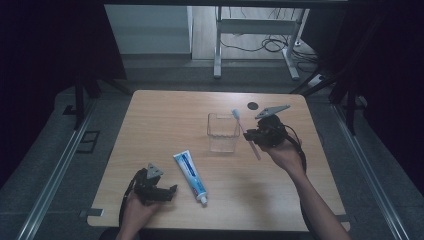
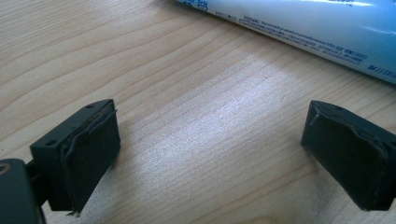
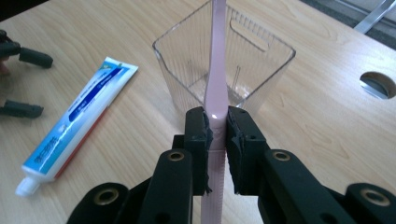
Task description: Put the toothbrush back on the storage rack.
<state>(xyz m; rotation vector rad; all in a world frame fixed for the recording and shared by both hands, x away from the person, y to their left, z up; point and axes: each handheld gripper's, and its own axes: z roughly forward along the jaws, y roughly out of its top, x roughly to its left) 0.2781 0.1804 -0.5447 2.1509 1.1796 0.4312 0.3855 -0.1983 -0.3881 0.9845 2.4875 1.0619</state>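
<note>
My right gripper [image 1: 256,135] [image 3: 216,125] is shut on a pale pink toothbrush [image 1: 243,131] [image 3: 216,74], held just right of a clear square plastic cup [image 1: 223,132] [image 3: 224,60]. The brush head rises above the cup's far right corner. A blue and white toothpaste tube [image 1: 190,176] [image 3: 79,116] [image 2: 299,28] lies flat on the wooden table [image 1: 170,120], cap toward the near edge. My left gripper [image 1: 170,192] [image 2: 210,154] rests low over the table just left of the tube, open with nothing between its jaws.
A round cable hole [image 1: 253,105] [image 3: 377,84] sits in the tabletop near the far edge. A metal desk frame [image 1: 255,30] and cables stand on the floor beyond the table. Dark curtains flank both sides.
</note>
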